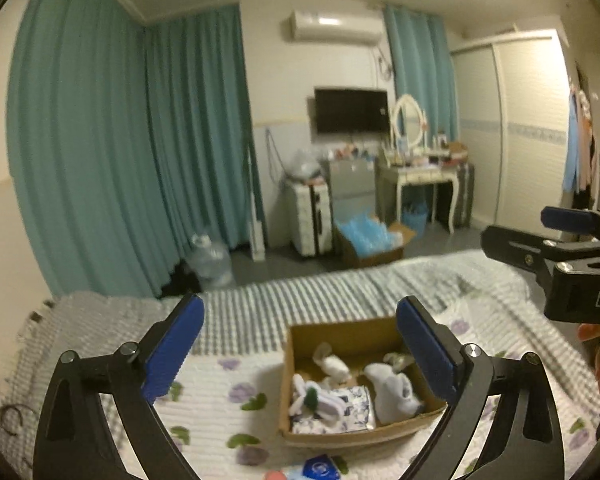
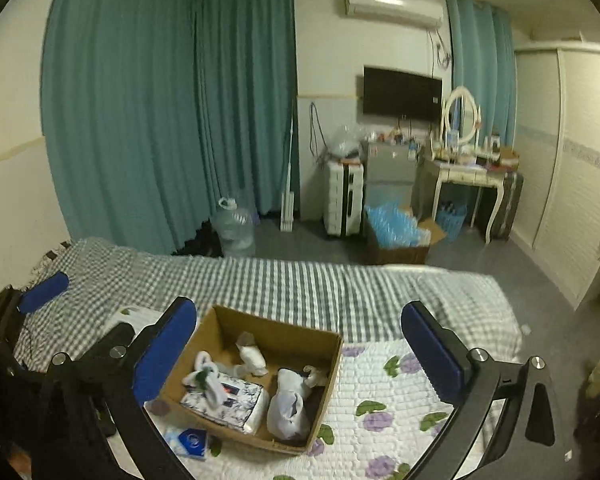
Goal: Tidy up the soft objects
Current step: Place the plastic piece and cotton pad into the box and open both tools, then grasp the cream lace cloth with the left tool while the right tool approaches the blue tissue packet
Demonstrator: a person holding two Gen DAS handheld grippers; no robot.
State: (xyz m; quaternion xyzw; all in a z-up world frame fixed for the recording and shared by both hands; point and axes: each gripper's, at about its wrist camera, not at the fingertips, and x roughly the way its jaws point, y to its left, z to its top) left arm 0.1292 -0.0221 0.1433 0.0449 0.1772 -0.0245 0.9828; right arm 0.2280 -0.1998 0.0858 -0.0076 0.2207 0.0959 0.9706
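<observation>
On bed [image 2: 380,432], one cardboard box [image 2: 204,344] between two open hand-held grippers.

A floral-quilted bed [image 2: 400,392] bears a cardboard box [image 2: 204,344] of soft things.

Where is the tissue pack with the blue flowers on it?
The tissue pack lies inside the cardboard box on the bed, in the box's near left corner in both views, with white socks beside it on its right.
</observation>
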